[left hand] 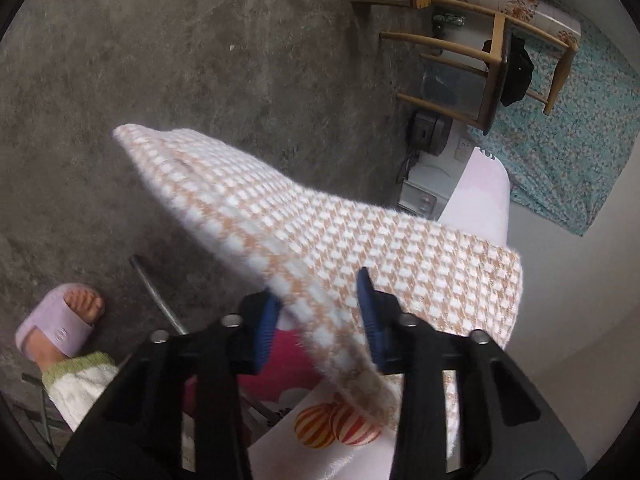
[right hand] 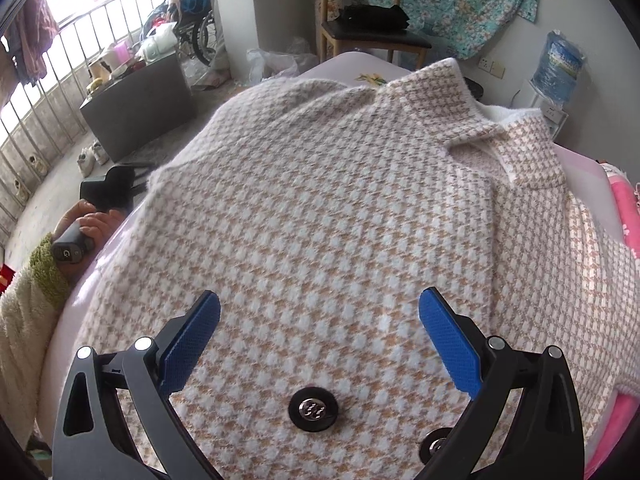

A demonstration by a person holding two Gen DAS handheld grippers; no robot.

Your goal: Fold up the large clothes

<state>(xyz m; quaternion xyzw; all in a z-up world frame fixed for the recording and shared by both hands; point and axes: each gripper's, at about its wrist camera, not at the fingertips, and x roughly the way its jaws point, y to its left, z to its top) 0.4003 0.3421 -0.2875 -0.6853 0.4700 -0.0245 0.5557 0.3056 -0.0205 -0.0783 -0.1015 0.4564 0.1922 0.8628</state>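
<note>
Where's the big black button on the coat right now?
In the right wrist view, the black button sits on the checked coat, low centre, just behind the open right gripper; a second button shows to its right.

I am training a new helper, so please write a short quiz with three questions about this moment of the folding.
1. True or false: the right gripper is open above the jacket.
2. What does the left gripper have between its fingers? A) sleeve B) chair C) slipper
3. What dark round thing lies on the jacket near the right gripper?

Key: 1 true; 2 A; 3 a button.
</note>
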